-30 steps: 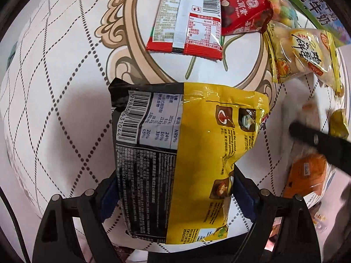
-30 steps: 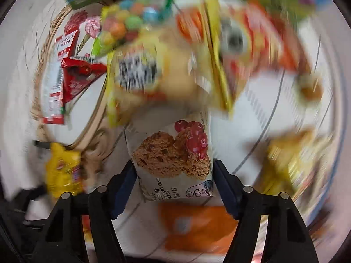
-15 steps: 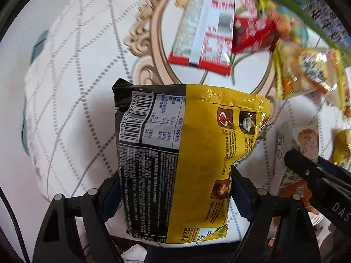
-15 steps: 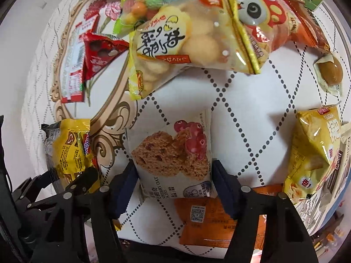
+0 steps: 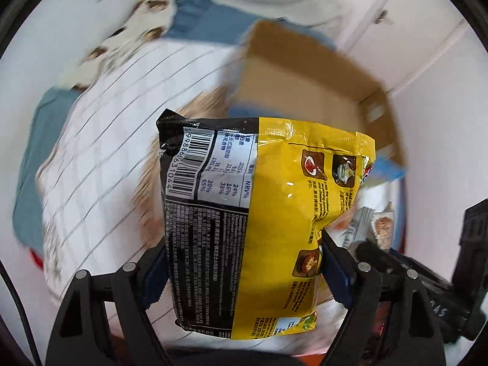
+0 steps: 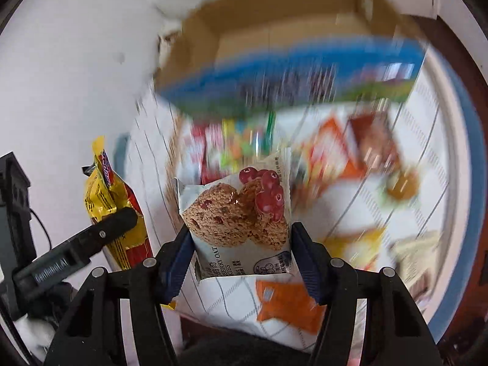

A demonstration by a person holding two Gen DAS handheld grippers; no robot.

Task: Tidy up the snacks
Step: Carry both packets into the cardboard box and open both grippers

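Left gripper (image 5: 244,270) clamped on the yellow-and-black snack bag (image 5: 256,222); right gripper (image 6: 241,254), its jaws just drawn in, pinches the cranberry oat cookie packet (image 6: 238,216); both packs hang clear above the quilted white table (image 5: 91,164). Step in hand looks like carrying. Beyond, an open cardboard box (image 5: 308,82): next, likely hold over it and release.

Yellow-and-black snack bag (image 5: 262,213) in left claw (image 5: 244,271), cardboard box (image 5: 308,82) beyond
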